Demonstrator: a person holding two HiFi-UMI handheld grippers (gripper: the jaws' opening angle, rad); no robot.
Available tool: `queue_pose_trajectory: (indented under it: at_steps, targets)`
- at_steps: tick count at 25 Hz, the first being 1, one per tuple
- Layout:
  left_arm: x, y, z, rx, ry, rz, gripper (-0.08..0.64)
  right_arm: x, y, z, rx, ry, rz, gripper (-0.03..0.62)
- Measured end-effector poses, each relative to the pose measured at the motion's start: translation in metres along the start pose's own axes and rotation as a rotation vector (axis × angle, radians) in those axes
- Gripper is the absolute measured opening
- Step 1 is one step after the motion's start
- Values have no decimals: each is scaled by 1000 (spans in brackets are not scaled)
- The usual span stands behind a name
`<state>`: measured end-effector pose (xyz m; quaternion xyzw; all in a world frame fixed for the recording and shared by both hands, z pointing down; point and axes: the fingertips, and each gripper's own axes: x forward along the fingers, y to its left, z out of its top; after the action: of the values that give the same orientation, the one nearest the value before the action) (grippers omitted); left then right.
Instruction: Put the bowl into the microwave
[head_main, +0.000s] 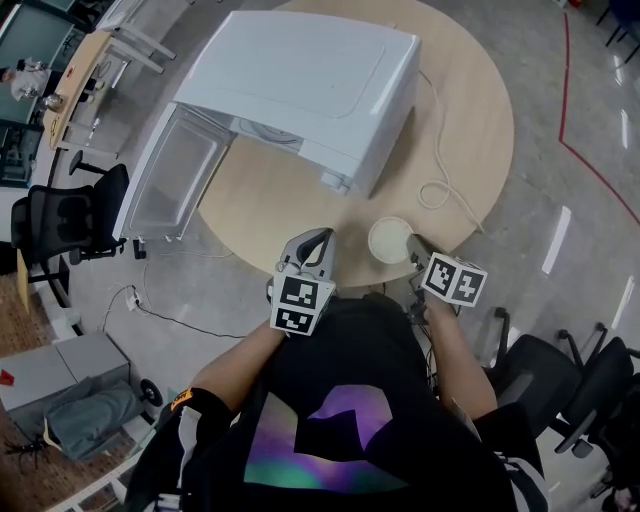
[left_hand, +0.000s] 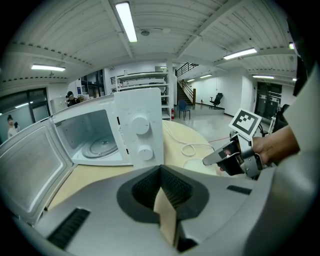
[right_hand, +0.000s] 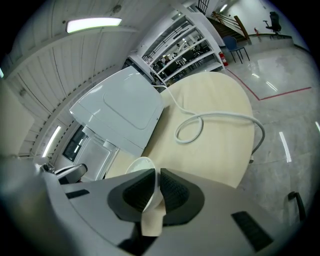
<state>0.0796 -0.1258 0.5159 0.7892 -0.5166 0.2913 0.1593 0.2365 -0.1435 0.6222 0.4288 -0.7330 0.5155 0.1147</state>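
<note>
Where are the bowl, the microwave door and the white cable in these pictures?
bowl (head_main: 388, 240), head view, on its pale inside.
microwave door (head_main: 178, 172), head view, middle of its window pane; the door is swung open.
white cable (right_hand: 235, 115), right gripper view, on the stretch lying across the table.

Floor: grey polished concrete (head_main: 600, 60), crossed by a red line (head_main: 562, 100) and short white dashes (head_main: 555, 240).
Table: round, with a light wood top (head_main: 470, 120).
Chairs: black office chairs, one at the left (head_main: 70, 225), others at the lower right (head_main: 575, 390).
Corner: a grey cabinet (head_main: 45, 368) with a grey bag (head_main: 90, 418) beside it.
Ceiling: white and ribbed, with long tube lights (left_hand: 126, 21).
Far end: metal shelving (left_hand: 142, 80) and a staircase (left_hand: 186, 89).
Left wall: dark glazed panels (left_hand: 20, 107).
</note>
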Motion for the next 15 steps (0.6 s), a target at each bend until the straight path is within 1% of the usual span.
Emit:
queue_pose_trajectory:
  at_steps: [5, 11, 15]
  targets:
    - [-7, 5, -3, -23, -9, 27, 46, -2, 14, 3, 5, -11, 37, 46]
    - [-14, 14, -8, -72, -25, 57, 46, -7, 35, 6, 4, -22, 74, 46]
    - [-16, 23, -6, -81, -36, 61, 46, -8, 51, 8, 5, -40, 104, 46]
